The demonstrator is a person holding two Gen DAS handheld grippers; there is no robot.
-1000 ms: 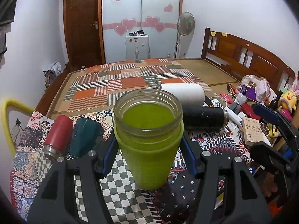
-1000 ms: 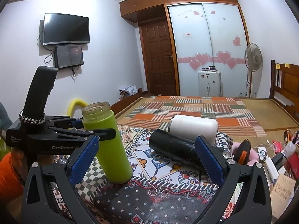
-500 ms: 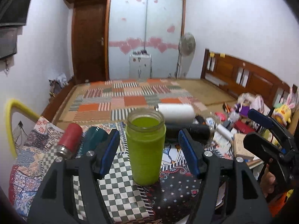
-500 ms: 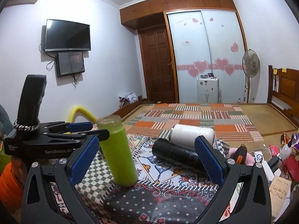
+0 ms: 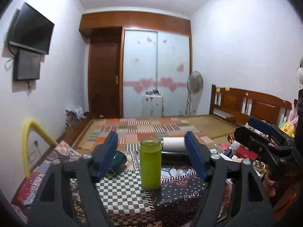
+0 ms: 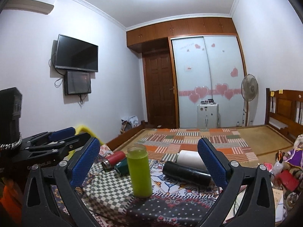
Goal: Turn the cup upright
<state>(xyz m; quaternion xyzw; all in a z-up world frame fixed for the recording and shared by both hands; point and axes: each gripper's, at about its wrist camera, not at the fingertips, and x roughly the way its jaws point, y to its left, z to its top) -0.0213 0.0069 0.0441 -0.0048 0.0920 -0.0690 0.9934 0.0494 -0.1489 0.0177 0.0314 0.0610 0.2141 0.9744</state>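
A lime-green cup (image 5: pixel 150 165) stands upright with its open glass mouth up on the patterned cloth (image 5: pixel 121 191); it also shows in the right wrist view (image 6: pixel 139 172). My left gripper (image 5: pixel 151 156) is open and empty, drawn back from the cup, jaws wide on either side of it. My right gripper (image 6: pixel 148 160) is open and empty, also back from the cup. A red cup (image 6: pixel 113 158), a dark teal cup (image 6: pixel 122 167), a black cup (image 6: pixel 186 173) and a white cup (image 6: pixel 190 158) lie on their sides behind it.
The cloth-covered table stands at the foot of a bed with a patchwork mat (image 6: pixel 191 141). Toys, boxes and small clutter (image 6: pixel 284 174) crowd the right side. A yellow tube (image 5: pixel 33 132) arches at the left. Each gripper shows in the other's view.
My left gripper has let go of the green cup and pulled back and up from it. The right gripper has also drawn back. The cup stays standing.
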